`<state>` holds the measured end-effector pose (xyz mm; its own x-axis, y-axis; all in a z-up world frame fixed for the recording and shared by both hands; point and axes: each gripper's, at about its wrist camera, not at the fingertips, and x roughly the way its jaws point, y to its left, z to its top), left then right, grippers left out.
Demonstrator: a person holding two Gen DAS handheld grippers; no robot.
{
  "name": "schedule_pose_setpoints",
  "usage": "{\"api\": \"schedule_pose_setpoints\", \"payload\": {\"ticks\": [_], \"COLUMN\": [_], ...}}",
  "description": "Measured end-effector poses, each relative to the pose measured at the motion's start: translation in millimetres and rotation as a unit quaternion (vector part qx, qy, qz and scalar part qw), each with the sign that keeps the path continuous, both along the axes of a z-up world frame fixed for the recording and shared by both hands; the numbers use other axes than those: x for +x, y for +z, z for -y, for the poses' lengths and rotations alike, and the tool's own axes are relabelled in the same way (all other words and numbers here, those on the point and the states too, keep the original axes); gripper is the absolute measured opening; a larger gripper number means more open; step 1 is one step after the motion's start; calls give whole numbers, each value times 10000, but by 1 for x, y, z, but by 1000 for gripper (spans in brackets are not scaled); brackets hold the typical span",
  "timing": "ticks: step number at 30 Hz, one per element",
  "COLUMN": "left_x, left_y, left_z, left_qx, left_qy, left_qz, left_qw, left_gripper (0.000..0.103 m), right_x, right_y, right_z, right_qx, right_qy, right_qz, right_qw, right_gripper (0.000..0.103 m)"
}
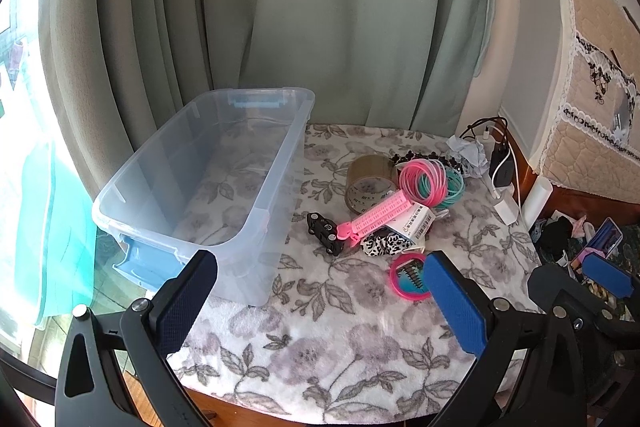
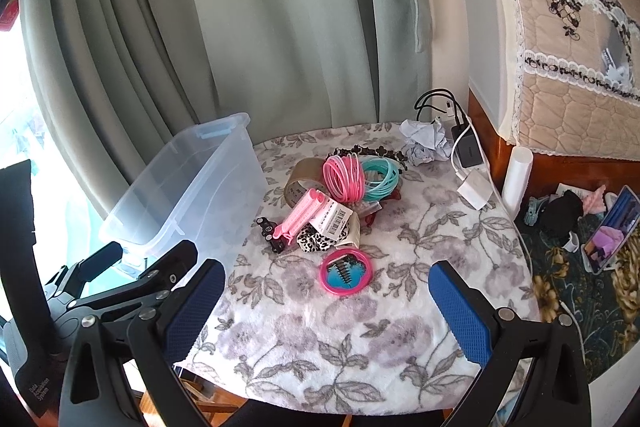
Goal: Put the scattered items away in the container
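A clear plastic bin (image 1: pixel 256 227) (image 2: pixel 168 195) with blue latches stands empty on the left of the floral-covered table (image 1: pixel 320 339). A heap of small items lies right of it: a brown tape roll (image 1: pixel 366 183), pink bangles (image 1: pixel 424 181) (image 2: pixel 344 177), teal bangles (image 2: pixel 382 177), a pink hair clip (image 1: pixel 376 219) (image 2: pixel 298 215), a small black toy (image 1: pixel 326 233), a leopard scrunchie (image 1: pixel 384 245), and a round pink mirror (image 1: pixel 408 277) (image 2: pixel 346 273) nearest me. My left gripper (image 1: pixel 320 307) and right gripper (image 2: pixel 326 311) are both open and empty, above the table's near edge.
Crumpled paper (image 2: pixel 424 143), chargers and cables (image 2: pixel 468 155) sit at the table's back right. A white cylinder (image 2: pixel 516 179) stands beside the table. Green curtains (image 1: pixel 320 7) hang behind. A quilt-covered cabinet (image 2: pixel 560 67) is at right.
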<state>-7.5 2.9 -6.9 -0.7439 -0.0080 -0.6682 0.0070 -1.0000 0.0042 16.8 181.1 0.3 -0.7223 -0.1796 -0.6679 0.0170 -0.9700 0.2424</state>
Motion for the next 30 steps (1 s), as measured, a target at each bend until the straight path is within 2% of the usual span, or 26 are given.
{"api": "schedule_pose_setpoints", "payload": {"ticks": [19, 30], "left_x": [-10, -11], "left_y": [0, -2], "left_z": [6, 8], "left_qx": [81, 76], "left_qy": [-2, 40], "left_qz": [18, 59], "left_qw": [10000, 9999], "left_gripper": [103, 103], "right_x": [-7, -10], "right_y": [-3, -9], "right_z": [7, 10], "right_qx": [38, 26], "right_qy": [64, 103], "right_qz": [-130, 48], "right_qw": [9999, 9999], "right_gripper": [103, 103]}}
